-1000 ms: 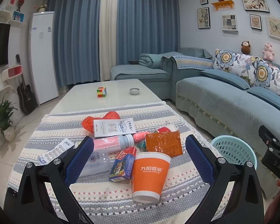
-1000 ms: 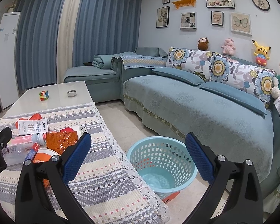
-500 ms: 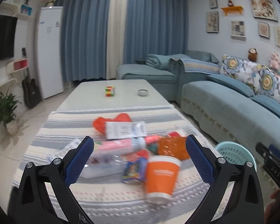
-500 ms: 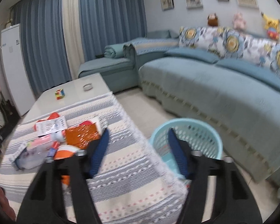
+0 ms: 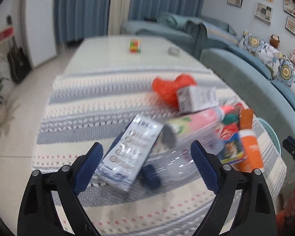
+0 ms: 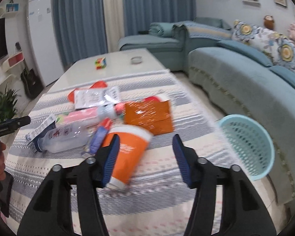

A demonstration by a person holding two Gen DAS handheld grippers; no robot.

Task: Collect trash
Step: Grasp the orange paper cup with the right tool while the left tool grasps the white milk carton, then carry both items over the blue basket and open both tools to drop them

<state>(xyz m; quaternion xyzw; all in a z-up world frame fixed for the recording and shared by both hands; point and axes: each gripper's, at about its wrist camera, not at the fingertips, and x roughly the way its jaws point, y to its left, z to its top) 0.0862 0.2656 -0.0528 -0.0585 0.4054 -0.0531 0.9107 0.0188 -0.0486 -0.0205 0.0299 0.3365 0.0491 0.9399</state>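
Approach alignment is the step in hand, judged from both views. In the left wrist view, the left gripper is seen with its jaws wide but closing, pads not yet pressing on anything; the pale blue-and-white carton lies between them, near the table's near edge on the striped cloth, with a clear plastic bottle just beside it and partly inside the gap. The closure should be centred on the carton alone, so that the bottle is not pinched with it. The rest of the trash, a pink bottle, a white box and a red bag, is piled toward the cloth's right edge. In the right wrist view, the right gripper is seen empty, its jaws partly spread and opening; the orange paper cup lies tipped at the near side of the pile, its body behind the left pad rather than squarely in the gap. The gripper should be shifted left until the cup is centred, and a light squeeze is advised, since a paper cup is likely to crush. The teal basket stands on the floor off the table's right edge, near enough for the drop.
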